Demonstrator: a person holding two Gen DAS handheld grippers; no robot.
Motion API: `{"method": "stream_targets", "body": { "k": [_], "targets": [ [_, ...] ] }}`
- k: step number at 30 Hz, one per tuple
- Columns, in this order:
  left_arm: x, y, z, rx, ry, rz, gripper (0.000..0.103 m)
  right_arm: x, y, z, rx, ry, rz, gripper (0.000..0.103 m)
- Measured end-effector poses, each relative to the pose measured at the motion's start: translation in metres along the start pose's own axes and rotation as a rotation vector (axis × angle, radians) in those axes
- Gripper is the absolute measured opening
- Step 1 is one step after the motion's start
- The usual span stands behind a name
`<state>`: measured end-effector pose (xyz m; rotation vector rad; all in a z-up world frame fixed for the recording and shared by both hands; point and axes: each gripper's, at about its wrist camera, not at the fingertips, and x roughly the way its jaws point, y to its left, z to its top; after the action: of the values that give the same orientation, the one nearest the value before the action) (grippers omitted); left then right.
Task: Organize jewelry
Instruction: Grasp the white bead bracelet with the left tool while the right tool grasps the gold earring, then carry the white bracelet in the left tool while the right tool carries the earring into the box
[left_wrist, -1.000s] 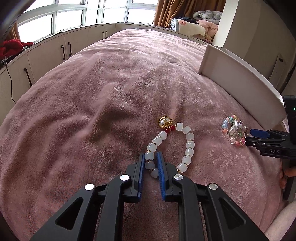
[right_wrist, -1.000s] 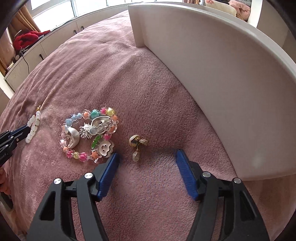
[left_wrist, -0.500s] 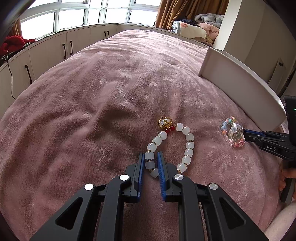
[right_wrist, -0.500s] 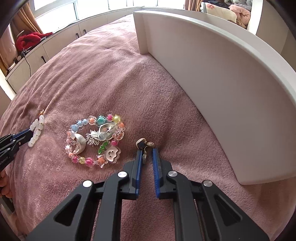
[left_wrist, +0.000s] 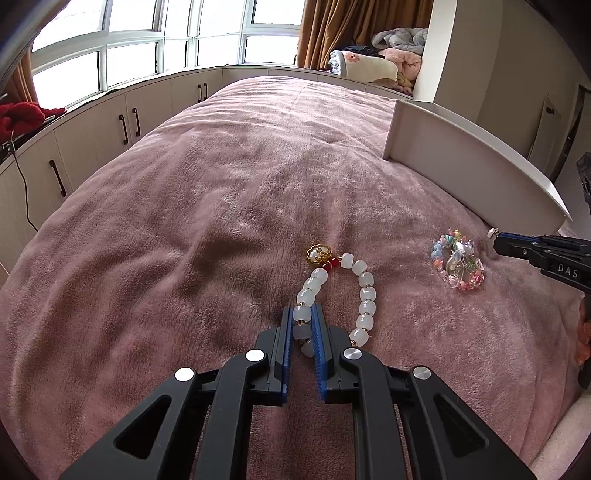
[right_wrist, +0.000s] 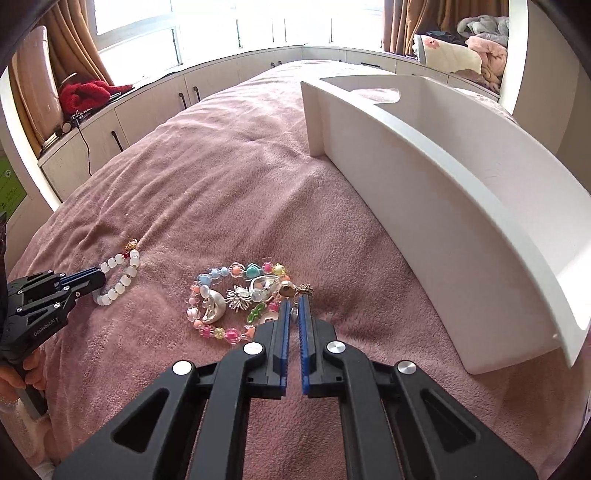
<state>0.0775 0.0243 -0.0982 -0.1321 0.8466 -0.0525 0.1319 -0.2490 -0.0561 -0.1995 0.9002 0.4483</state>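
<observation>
A white bead bracelet with a gold charm lies on the pink blanket. My left gripper is closing on its near beads, which are pinched between the pads. The bracelet and left gripper also show at the left of the right wrist view. My right gripper is closing on a small gold earring, which sticks out at its tips. It hangs just right of a colourful charm bracelet. From the left wrist, the right gripper holds the earring beside the charm bracelet.
A white open tray with tall walls stands on the blanket to the right, also seen as the tray in the left wrist view. Cream cabinets run under the windows. A red cloth lies on the counter.
The right gripper went from wide open to shut on the earring and rose a little with it. The left gripper kept its hold on the white beads.
</observation>
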Motion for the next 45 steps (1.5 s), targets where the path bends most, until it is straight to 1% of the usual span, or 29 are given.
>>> {"method": "stream_targets", "body": {
  "k": [3,6,10,13,16,18,21,25,28,30,34,37,40,42,45],
  "targets": [
    [-0.012,0.003,0.008,-0.008,-0.028,-0.015,0.015,-0.017,0.006,0.003,-0.003,-0.061,0.007,0.005],
    [-0.025,0.005,0.022,-0.003,-0.063,-0.013,0.015,-0.034,0.003,0.005,0.011,-0.126,0.01,0.005],
    [-0.044,0.004,0.046,-0.006,-0.108,-0.007,0.015,-0.057,-0.004,0.01,0.027,-0.228,-0.015,0.005],
    [-0.056,-0.004,0.069,-0.009,-0.142,-0.028,0.015,-0.078,-0.015,0.01,0.06,-0.312,-0.052,0.005],
    [-0.064,-0.025,0.096,0.031,-0.179,-0.047,0.015,-0.1,-0.024,0.012,0.081,-0.396,-0.103,0.005],
    [-0.067,-0.042,0.116,0.057,-0.202,-0.07,0.015,-0.114,-0.035,0.014,0.122,-0.434,-0.11,0.005],
    [-0.069,-0.07,0.147,0.095,-0.238,-0.112,0.015,-0.132,-0.055,0.022,0.165,-0.469,-0.125,0.005],
    [-0.067,-0.112,0.185,0.141,-0.274,-0.175,0.015,-0.157,-0.077,0.039,0.166,-0.506,-0.149,0.005],
    [-0.058,-0.141,0.212,0.155,-0.28,-0.227,0.015,-0.169,-0.095,0.054,0.161,-0.511,-0.157,0.005],
    [-0.049,-0.162,0.226,0.172,-0.273,-0.252,0.015,-0.172,-0.106,0.063,0.154,-0.492,-0.166,0.005],
    [-0.022,-0.204,0.244,0.236,-0.232,-0.291,0.016,-0.166,-0.124,0.072,0.146,-0.449,-0.186,0.005],
    [0.008,-0.233,0.249,0.299,-0.168,-0.299,0.016,-0.153,-0.135,0.073,0.152,-0.409,-0.187,0.005],
    [0.037,-0.251,0.247,0.334,-0.128,-0.279,0.016,-0.137,-0.143,0.072,0.162,-0.365,-0.177,0.005],
    [0.056,-0.253,0.247,0.34,-0.102,-0.265,0.016,-0.126,-0.146,0.07,0.165,-0.332,-0.17,0.005],
    [0.081,-0.25,0.246,0.32,-0.046,-0.254,0.016,-0.108,-0.149,0.067,0.166,-0.283,-0.164,0.005]
  ]
}}
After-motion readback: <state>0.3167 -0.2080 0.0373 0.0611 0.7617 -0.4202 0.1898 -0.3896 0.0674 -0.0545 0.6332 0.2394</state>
